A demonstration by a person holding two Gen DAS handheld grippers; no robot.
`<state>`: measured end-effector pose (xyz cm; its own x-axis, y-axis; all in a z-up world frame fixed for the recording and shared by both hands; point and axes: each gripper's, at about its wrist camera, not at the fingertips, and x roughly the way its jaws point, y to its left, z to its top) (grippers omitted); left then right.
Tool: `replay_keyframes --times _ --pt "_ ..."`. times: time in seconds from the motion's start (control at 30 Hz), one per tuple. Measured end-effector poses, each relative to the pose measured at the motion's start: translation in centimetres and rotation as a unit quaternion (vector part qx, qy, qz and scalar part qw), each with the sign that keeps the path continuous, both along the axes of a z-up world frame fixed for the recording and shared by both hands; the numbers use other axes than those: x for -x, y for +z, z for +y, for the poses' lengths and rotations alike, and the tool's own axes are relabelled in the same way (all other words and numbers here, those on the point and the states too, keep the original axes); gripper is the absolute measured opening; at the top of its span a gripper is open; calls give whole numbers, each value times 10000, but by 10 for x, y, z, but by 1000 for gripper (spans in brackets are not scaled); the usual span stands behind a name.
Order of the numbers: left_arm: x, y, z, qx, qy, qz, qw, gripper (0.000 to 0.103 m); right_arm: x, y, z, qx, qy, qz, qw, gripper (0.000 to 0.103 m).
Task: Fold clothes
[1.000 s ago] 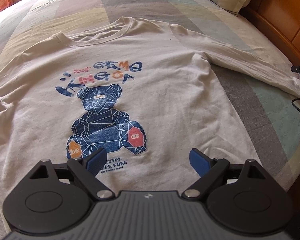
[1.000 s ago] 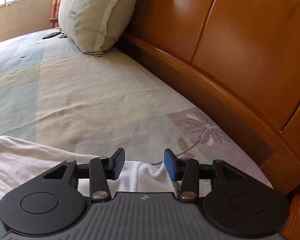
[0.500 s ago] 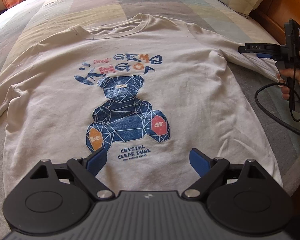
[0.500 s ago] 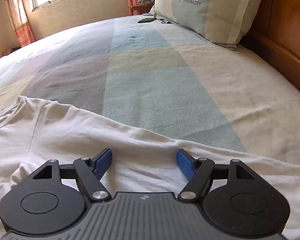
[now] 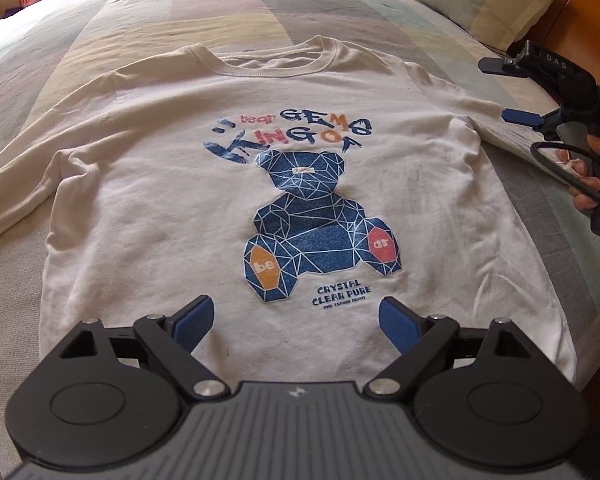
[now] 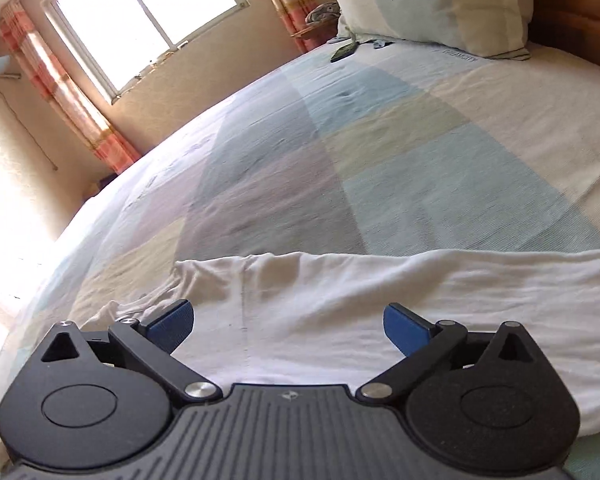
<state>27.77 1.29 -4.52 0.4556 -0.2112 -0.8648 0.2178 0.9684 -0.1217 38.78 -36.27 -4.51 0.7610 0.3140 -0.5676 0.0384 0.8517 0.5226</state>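
Note:
A cream long-sleeved shirt [image 5: 156, 184] with a blue geometric bear print [image 5: 312, 232] lies face up and spread flat on the bed. My left gripper [image 5: 296, 320] hovers open over its hem, with only flat cloth below the fingers. In the right wrist view my right gripper [image 6: 288, 326] is above the shirt [image 6: 420, 304] near its shoulder and sleeve; its jaws are opening wide and no cloth is pinched between them. From the left wrist camera, the right gripper [image 5: 512, 92] shows at the right edge over the sleeve, held by a hand [image 5: 592, 176].
The shirt rests on a patchwork bedspread [image 5: 220, 8]. A pillow [image 6: 440, 0] leans against the wooden headboard [image 5: 580, 4] at the far right. A dark flat object [image 6: 342, 53] lies by the pillow. A window [image 6: 148, 12] with checked curtains is on the far wall.
My right gripper has swung from the headboard side toward the shirt's shoulder, and its jaws have spread from half open to wide. My left gripper drifted slightly left along the hem.

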Motion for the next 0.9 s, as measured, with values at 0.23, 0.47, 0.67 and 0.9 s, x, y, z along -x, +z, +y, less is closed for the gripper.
replay_keyframes --times 0.23,0.47,0.67,0.9 --pt "-3 -1 1 23 -165 14 9999 90 52 -22 -49 188 -397 134 9989 101" --pt "-4 -7 -4 40 -100 76 9999 90 129 -13 -149 448 -2059 388 9768 102" --pt "-8 -3 -17 -72 -141 0 9999 90 134 0 -161 689 -2445 404 9664 103" --pt "0 3 -21 -455 -253 -153 9985 90 86 2 -95 1858 -1101 559 9748 103"
